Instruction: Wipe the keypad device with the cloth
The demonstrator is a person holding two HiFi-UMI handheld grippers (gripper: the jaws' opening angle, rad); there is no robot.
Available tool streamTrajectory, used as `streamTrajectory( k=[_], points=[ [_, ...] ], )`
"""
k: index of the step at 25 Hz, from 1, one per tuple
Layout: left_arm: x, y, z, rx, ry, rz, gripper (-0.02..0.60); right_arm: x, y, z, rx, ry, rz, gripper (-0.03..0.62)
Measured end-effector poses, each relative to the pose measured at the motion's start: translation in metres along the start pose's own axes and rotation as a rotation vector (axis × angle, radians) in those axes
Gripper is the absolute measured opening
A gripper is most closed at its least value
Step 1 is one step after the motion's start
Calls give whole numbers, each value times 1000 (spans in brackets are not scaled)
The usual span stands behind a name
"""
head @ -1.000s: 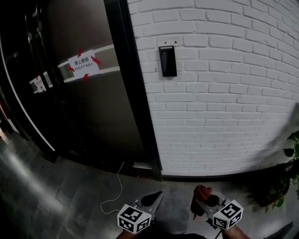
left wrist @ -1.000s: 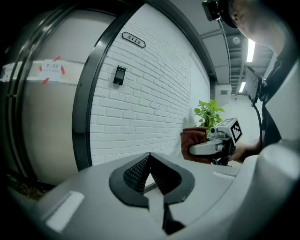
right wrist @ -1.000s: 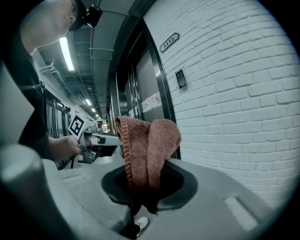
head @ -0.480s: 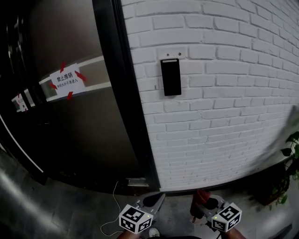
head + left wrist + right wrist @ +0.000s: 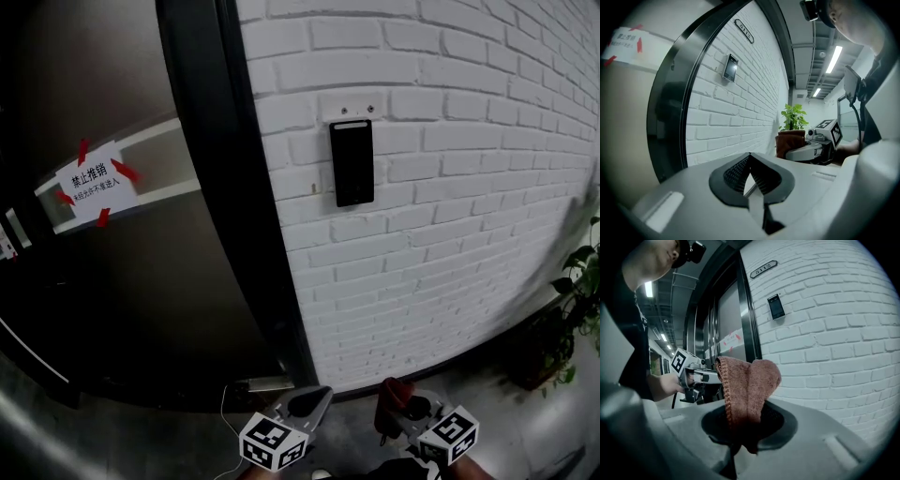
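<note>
The keypad device (image 5: 352, 162) hangs on the brick wall (image 5: 469, 216). Left of it stands the door frame (image 5: 230, 216), and farther left a notice (image 5: 91, 184). Well below it are the left gripper (image 5: 314, 400) and right gripper (image 5: 392, 405). A plant (image 5: 579, 281) is at its lower right.

The white brick wall (image 5: 450, 234) bears the black keypad device (image 5: 352, 162).

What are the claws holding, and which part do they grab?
The right claw is shut on the brown cloth, pinching its folded lower end; the rest sticks up. The left claw is shut on nothing.
</note>
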State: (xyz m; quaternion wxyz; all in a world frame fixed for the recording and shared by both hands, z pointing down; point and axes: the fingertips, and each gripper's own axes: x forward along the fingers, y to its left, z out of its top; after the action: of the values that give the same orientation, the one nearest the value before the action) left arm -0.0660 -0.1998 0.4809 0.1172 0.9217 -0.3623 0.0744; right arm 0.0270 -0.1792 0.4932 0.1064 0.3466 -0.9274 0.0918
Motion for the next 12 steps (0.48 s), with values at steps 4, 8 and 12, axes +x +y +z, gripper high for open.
streamTrajectory(
  k=[4,8,12],
  points=[
    [13,4,3,-2,-8,-6,17,7,-12,2,-18,16,4,55],
    [29,10,13,-24,-42,47,17,7,-29,7,-43,32,50,55],
    [47,5,24,-28,-74,86,17,2,-47,10,-77,45,93,55]
  ],
)
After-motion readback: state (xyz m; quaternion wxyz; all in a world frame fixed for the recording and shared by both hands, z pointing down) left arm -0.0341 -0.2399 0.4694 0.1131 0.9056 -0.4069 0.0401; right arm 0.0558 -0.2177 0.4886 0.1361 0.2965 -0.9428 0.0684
